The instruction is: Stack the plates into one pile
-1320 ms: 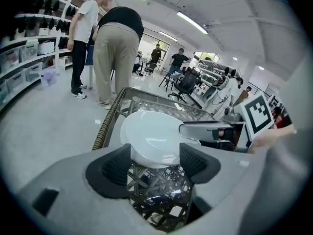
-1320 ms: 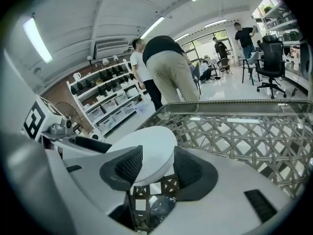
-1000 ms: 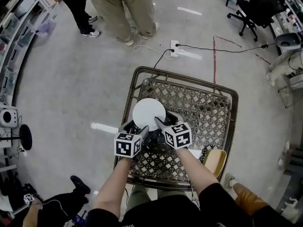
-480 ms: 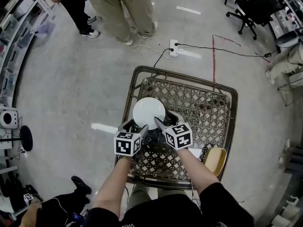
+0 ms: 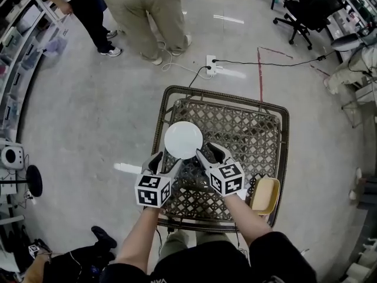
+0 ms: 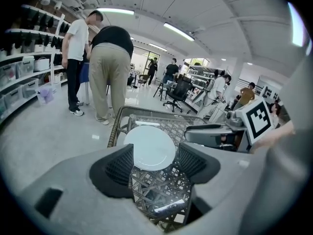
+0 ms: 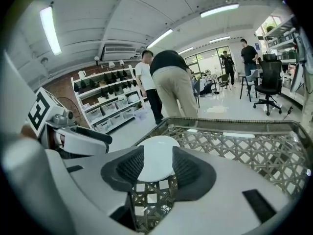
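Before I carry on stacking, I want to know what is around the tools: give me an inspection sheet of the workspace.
Surface: woven lattice table with a dark rim.
Job's things: white plate on the table's far left part; whether more plates lie under it cannot be told.
Clutter: yellow object at the table's near right edge; cannot tell what it is.
Tools: left tool jaws apart, nothing between them. Right tool jaws closing, nothing between them. Both are on the plate's near side.
Cables: black cable on the floor, running to a white socket block.
Surroundings: people standing beyond the table; office chair; shelves.
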`<state>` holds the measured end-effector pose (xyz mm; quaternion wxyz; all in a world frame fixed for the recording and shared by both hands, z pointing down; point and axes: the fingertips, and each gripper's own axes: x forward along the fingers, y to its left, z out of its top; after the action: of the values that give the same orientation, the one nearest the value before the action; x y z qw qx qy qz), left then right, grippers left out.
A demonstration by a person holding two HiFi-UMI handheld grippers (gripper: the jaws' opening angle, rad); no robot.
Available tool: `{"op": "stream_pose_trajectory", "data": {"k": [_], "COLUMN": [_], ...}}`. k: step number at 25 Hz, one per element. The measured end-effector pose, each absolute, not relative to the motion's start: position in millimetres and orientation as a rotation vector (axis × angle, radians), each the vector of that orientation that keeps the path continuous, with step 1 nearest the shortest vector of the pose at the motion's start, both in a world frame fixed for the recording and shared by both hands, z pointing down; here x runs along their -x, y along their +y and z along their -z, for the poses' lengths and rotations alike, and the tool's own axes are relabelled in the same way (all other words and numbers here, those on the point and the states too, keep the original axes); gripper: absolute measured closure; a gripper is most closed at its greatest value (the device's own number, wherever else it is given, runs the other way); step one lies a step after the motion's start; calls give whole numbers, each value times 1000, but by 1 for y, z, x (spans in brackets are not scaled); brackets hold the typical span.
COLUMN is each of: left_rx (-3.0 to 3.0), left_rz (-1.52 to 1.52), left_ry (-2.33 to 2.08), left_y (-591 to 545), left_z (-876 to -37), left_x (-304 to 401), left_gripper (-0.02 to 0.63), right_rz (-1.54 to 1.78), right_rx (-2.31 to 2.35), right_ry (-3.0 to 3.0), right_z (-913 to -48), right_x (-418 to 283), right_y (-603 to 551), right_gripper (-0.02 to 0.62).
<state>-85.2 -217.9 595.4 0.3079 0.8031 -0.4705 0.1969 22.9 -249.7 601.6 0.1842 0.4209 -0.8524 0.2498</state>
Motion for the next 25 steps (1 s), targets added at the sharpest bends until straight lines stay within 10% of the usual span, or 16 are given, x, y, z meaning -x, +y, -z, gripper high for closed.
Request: {"op": "stream_pose_trajectory", "data": {"k": [12,25], "left_rx": [-2354,-2564], "left_rz": [-370,-262], "left_ry": [-1297,-1261], "left_y": [-151,-20], "left_z": [-507,-431], "left_x": [87,117], "left_gripper": [545,583], "right_rz": [-545,-366], "right_rx": [-1374,-1522], "right_ry": [-2476,-2564], "right_z": [-515,-429], "right_x": [-40,-15], "right_y": [-162,-21], "right_gripper": [545,594]}}
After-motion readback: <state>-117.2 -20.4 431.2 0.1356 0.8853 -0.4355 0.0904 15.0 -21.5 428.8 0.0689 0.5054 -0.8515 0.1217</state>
